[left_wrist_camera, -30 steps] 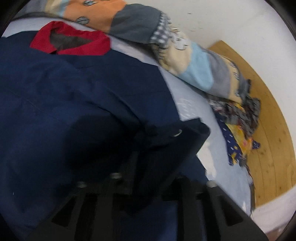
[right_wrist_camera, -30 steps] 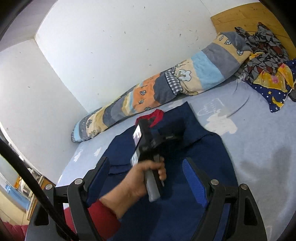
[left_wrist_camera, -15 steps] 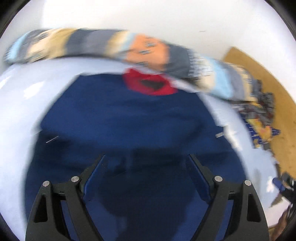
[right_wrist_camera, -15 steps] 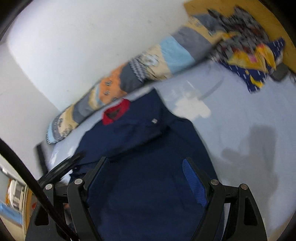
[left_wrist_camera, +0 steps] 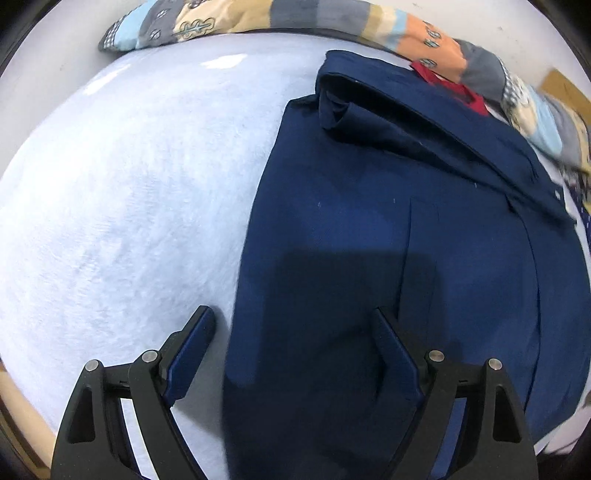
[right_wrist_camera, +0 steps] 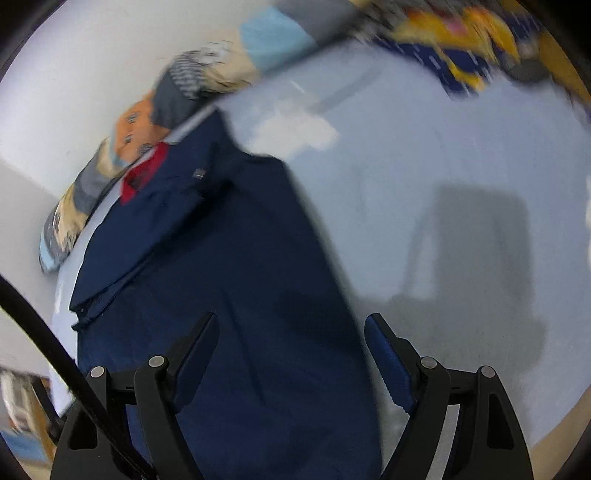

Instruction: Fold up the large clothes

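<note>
A large navy blue shirt (left_wrist_camera: 388,240) with a red collar (left_wrist_camera: 454,85) lies flat on a pale blue bed sheet (left_wrist_camera: 122,192), one sleeve folded across its chest. My left gripper (left_wrist_camera: 295,325) is open and empty over the shirt's lower left edge. In the right wrist view the shirt (right_wrist_camera: 229,258) also shows, with the red collar (right_wrist_camera: 144,173) far off. My right gripper (right_wrist_camera: 291,328) is open and empty over the shirt's lower right edge.
A long patchwork pillow (left_wrist_camera: 332,18) lies along the white wall behind the shirt. A heap of colourful clothes (right_wrist_camera: 461,48) sits at the far right of the bed by a wooden headboard. Bare sheet (right_wrist_camera: 461,221) lies right of the shirt.
My left gripper let go of the folded sleeve, opened and drew back to the shirt's lower left edge. The right gripper dropped lower towards the shirt's lower right edge.
</note>
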Available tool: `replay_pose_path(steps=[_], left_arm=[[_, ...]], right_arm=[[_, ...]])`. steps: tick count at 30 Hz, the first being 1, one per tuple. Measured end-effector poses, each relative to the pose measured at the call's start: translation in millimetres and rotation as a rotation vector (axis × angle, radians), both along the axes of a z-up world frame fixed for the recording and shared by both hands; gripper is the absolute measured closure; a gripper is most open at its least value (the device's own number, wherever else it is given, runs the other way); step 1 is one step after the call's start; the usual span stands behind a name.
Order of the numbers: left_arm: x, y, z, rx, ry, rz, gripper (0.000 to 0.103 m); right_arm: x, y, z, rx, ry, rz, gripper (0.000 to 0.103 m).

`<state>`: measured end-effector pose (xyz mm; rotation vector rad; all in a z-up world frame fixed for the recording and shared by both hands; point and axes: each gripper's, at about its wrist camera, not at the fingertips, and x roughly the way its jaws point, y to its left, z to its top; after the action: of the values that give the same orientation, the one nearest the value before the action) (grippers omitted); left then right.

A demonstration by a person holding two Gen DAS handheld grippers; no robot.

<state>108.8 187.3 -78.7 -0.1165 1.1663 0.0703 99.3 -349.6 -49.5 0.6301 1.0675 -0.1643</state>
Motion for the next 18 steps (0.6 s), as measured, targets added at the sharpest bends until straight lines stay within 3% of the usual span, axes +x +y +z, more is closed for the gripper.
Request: replay_pose_path(steps=[4,7,9,12,16,18], left_arm=[[-22.6,18.0,14.7,0.044,-0.034,0.026,0.018],[-25.3,17.5,12.2,0.052,0.003,0.081,0.015],[-21.6,9.0,5.2,0.06,0.041,0.095,0.013],[-31.1,9.8,7.9,0.062,0.03,0.089,0.013],[-52.3,17.0,8.5,0.031,0.031,0.081,0.012],[-61.0,23.0,4.5,0.004,0.044,0.116,0.007]], right_arm=[[-25.3,-30.5,-23.7,0.128,0.039,-0.071,0.018],[-40.1,-37.5,-26.3,0.184,0.018,-0.092,0.018],[-43.2,-30.2,-25.1,0.154,0.024,-0.071,0.018],[-41.8,-2.7,-18.2,0.055,0.033,0.003,0.018],[-45.2,33.3,-23.5,0.085,0.04,0.121,0.016],[-50.1,45.1,-21.9,0.029,0.042,0.136,0.016]])
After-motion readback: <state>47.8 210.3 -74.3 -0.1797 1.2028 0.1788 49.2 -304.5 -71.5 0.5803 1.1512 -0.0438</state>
